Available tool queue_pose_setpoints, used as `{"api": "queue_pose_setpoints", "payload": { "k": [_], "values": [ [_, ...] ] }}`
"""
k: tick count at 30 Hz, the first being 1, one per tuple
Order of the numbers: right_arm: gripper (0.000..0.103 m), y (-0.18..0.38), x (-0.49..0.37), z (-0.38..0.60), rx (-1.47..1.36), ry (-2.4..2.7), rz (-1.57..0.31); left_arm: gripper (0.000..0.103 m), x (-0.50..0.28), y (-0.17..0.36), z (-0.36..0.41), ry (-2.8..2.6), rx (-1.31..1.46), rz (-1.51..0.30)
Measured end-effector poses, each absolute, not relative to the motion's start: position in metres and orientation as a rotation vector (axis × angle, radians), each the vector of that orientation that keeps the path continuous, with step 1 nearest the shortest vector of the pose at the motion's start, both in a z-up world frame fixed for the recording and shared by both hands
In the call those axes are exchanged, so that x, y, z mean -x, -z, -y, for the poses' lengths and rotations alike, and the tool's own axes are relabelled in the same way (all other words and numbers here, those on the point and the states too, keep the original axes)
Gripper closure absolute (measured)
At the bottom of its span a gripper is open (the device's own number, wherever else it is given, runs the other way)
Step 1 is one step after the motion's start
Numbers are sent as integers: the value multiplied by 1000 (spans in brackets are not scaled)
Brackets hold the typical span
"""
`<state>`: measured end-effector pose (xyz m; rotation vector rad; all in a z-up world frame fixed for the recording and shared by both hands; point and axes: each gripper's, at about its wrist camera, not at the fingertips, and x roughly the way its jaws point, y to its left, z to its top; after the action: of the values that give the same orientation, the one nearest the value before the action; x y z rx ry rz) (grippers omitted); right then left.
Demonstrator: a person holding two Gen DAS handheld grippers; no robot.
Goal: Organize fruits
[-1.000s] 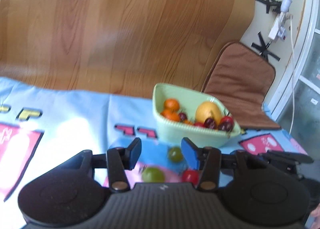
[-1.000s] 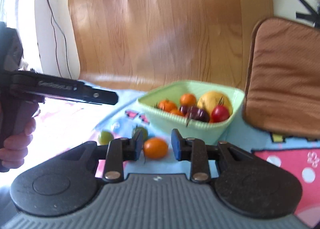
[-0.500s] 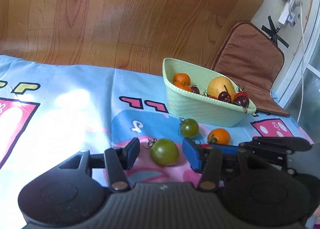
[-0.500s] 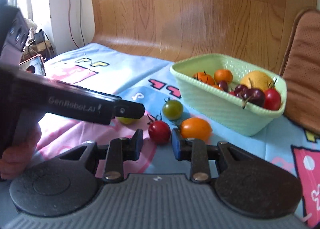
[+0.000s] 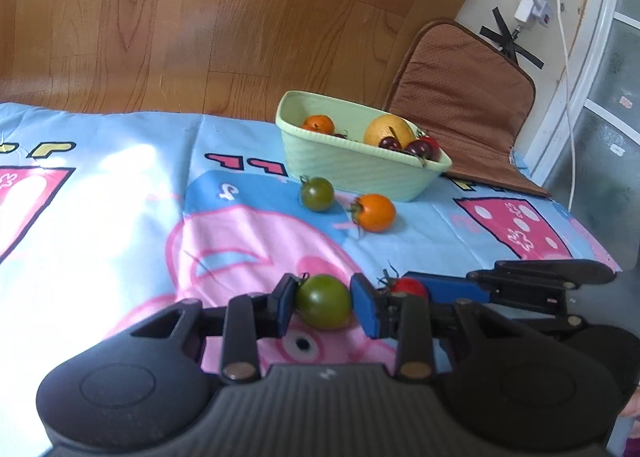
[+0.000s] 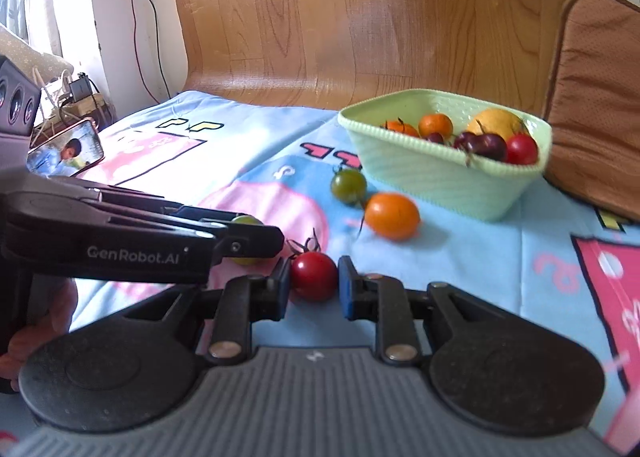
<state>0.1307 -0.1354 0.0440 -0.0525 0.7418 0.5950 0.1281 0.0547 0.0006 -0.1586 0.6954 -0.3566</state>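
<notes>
A: Closing on a round green tomato (image 5: 324, 306), the left hand-held gripper (image 5: 323, 307) has both blue pads against its sides; the tomato's stalk points up and to the left, and it lies on the blue-and-pink cartoon-print cloth (image 5: 120, 217).

B: And the right hand-held gripper (image 6: 313, 284)?

A: Its jaws are closing too, with a small round red tomato (image 6: 314, 276) between them, touching the left pad while the right pad sits just beside it. The stalk points up and away from the camera.

B: What lies further out?

A: A darker green tomato (image 6: 349, 186) and an oval orange tomato (image 6: 392, 216), long axis lying across the view, sit just beside each other near the pale green ribbed plastic basket (image 6: 432, 177) of fruit. Open cloth stretches to the left; a brown cushion (image 6: 596, 97) stands behind the basket at the right.
</notes>
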Motion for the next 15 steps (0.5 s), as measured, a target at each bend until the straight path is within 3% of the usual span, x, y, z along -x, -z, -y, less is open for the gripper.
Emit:
{"api": "queue_pose_setpoints", "payload": {
  "k": [7,15],
  "values": [
    [75,-49,-68,162,15,-528,-708,73,-62,-1,-25,286,9,-626],
    [76,-49,-35,188,-19,-428,-677,72,-36,2,-8,205,-63,-621]
  ]
}}
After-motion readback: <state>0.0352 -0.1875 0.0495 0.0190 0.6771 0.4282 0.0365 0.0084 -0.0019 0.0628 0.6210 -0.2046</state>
